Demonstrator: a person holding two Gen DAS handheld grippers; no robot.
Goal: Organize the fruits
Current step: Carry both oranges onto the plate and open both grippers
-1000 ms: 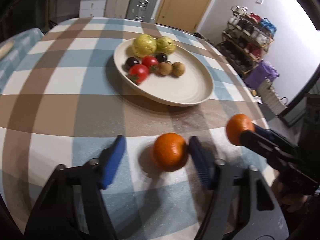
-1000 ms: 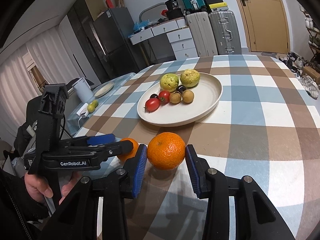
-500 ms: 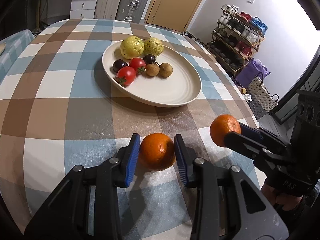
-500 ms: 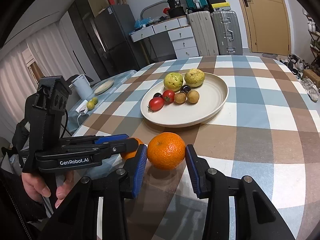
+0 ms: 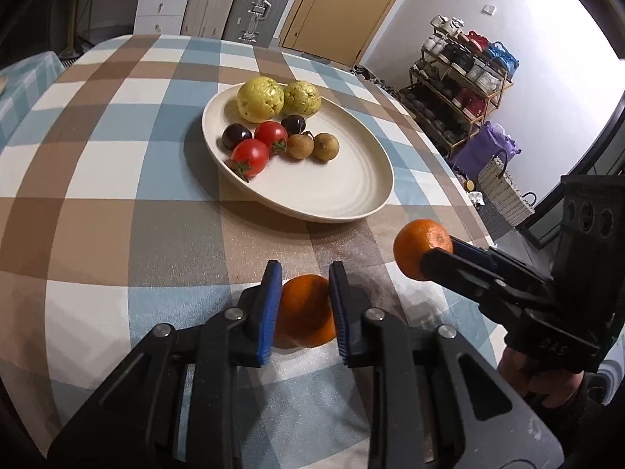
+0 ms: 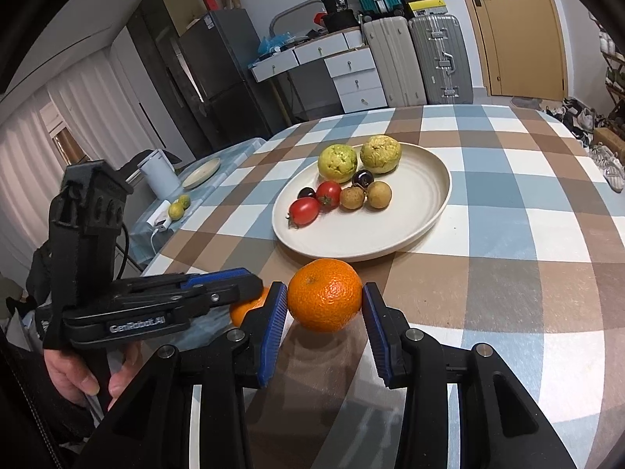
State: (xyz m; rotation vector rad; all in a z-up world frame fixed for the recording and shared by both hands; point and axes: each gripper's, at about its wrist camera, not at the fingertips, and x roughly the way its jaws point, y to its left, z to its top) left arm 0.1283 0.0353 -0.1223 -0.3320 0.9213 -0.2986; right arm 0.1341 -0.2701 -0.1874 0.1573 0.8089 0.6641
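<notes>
Now that the left claw (image 5: 304,306) has been closed from wide open onto its orange (image 5: 304,311) on the table (image 5: 97,211), both oranges are gripped. The right claw (image 6: 323,314) is seen clamping its orange (image 6: 325,294), raised, only in the left view; the plate (image 5: 351,203) is awaited.

The left gripper (image 5: 302,308) closes from wide open a second ago to both blue pads pressed against its orange (image 5: 304,310) on the checked tablecloth (image 5: 117,203). The right gripper (image 6: 324,322) carries its own orange (image 6: 325,294) nearer the plate (image 6: 422,211).
</notes>
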